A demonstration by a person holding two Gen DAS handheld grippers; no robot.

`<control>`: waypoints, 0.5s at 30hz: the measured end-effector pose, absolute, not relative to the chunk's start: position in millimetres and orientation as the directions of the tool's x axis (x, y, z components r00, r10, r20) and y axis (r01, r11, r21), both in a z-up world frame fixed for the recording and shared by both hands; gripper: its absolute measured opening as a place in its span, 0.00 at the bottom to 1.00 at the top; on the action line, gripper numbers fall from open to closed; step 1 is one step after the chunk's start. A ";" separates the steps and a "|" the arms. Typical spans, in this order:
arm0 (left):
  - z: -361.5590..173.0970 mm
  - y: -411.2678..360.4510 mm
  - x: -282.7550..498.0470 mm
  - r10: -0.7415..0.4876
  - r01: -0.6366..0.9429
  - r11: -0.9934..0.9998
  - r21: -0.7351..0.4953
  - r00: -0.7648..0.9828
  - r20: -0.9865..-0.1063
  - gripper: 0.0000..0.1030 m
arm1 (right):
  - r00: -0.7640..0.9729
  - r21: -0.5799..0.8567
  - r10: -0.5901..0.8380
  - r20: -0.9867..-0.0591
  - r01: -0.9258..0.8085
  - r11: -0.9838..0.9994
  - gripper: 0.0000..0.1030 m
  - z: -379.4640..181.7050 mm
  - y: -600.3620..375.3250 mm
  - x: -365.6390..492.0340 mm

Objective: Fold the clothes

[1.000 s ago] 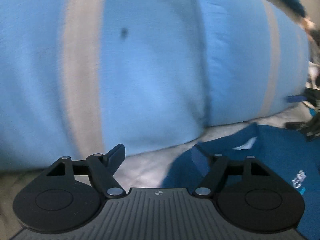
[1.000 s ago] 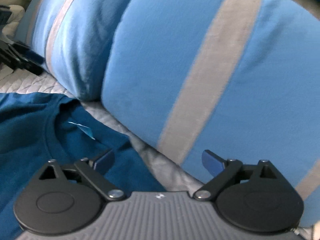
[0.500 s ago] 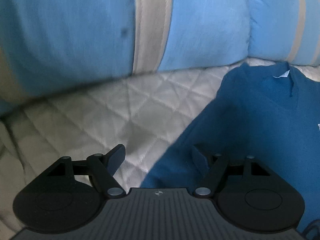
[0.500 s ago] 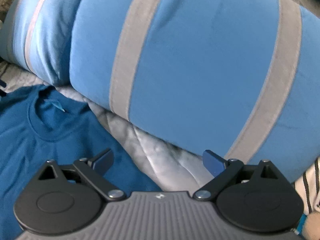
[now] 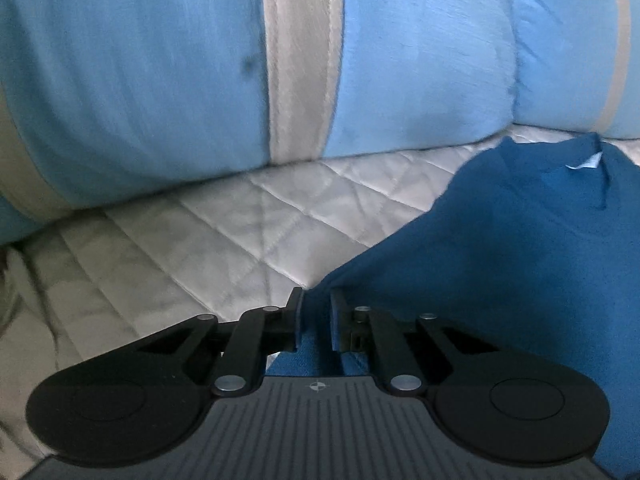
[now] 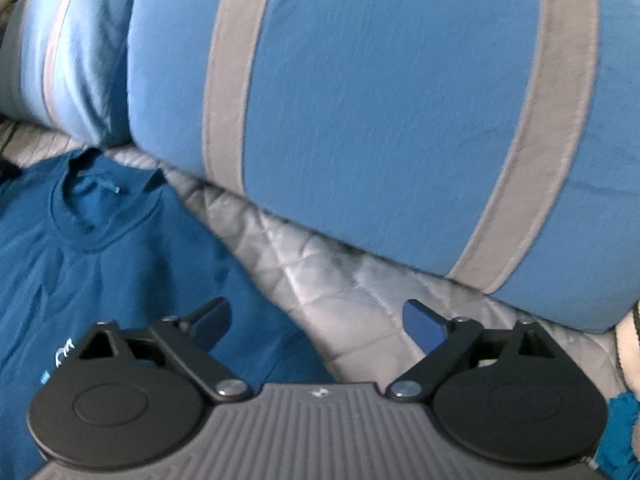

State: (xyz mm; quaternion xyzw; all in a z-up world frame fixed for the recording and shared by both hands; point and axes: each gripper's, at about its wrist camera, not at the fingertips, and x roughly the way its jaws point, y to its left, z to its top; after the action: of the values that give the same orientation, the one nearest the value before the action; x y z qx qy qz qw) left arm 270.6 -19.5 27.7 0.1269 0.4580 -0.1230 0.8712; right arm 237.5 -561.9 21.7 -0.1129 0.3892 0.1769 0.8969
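A dark blue T-shirt (image 5: pixel 520 260) lies flat on a quilted bedspread, its collar and white label (image 5: pixel 584 164) toward the pillows. My left gripper (image 5: pixel 316 312) is at the shirt's left edge. Its jaws are closing, and a fold of the blue cloth is pinched between the pads. In the right wrist view the same T-shirt (image 6: pixel 100 272) fills the lower left. My right gripper (image 6: pixel 316 320) hovers over the shirt's right edge. Its jaws stand wide and are closing slightly. The left fingertip is over the cloth and the right one over the quilt, and neither presses on anything.
Two big light-blue pillows with grey stripes (image 5: pixel 160 80) (image 6: pixel 380 100) lie along the far side, close behind the shirt. The pale quilted bedspread (image 5: pixel 220 240) (image 6: pixel 340 288) shows on either side of the shirt. A striped cloth (image 6: pixel 628 340) sits at the right edge.
My left gripper came down to the shirt's left edge, and its jaws went from wide apart to pinching the cloth. My right gripper slid right along the shirt's edge, and its jaws narrowed a little.
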 end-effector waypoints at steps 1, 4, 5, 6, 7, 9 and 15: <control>28.0 -21.3 271.3 -0.084 0.327 0.937 0.126 0.559 -0.825 0.13 | 0.616 -0.063 0.231 -0.753 -0.417 0.907 0.77 17.6 -559.6 238.3; 26.1 -25.2 273.9 -0.052 0.315 0.935 0.162 0.573 -0.818 0.13 | 0.598 -0.094 0.202 -0.775 -0.426 0.900 0.47 8.3 -554.6 238.5; 24.6 -26.9 274.2 -0.041 0.310 0.935 0.173 0.579 -0.814 0.13 | 0.600 -0.095 0.200 -0.775 -0.423 0.901 0.43 8.0 -554.4 238.3; 23.2 -28.5 274.4 -0.032 0.304 0.935 0.183 0.584 -0.811 0.13 | 0.605 -0.098 0.197 -0.772 -0.419 0.903 0.30 8.9 -555.1 237.9; 21.9 -30.0 274.6 -0.022 0.298 0.935 0.192 0.589 -0.808 0.13 | 0.607 -0.105 0.197 -0.770 -0.425 0.899 0.20 10.0 -554.9 236.6; 19.2 -33.0 275.0 -0.004 0.286 0.935 0.208 0.597 -0.802 0.13 | 0.612 -0.120 0.197 -0.766 -0.438 0.891 0.07 12.1 -554.3 234.0; 17.7 -39.5 270.3 0.035 0.256 0.935 0.245 0.622 -0.782 0.14 | 0.700 -0.308 0.088 -0.709 -0.419 0.854 0.01 5.2 -531.3 226.9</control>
State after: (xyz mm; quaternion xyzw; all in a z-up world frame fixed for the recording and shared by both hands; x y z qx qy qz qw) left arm 270.3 -39.5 17.7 0.1687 0.4302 -0.0624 0.8846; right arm 226.9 -531.3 5.2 -0.2296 0.3604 0.1418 0.8929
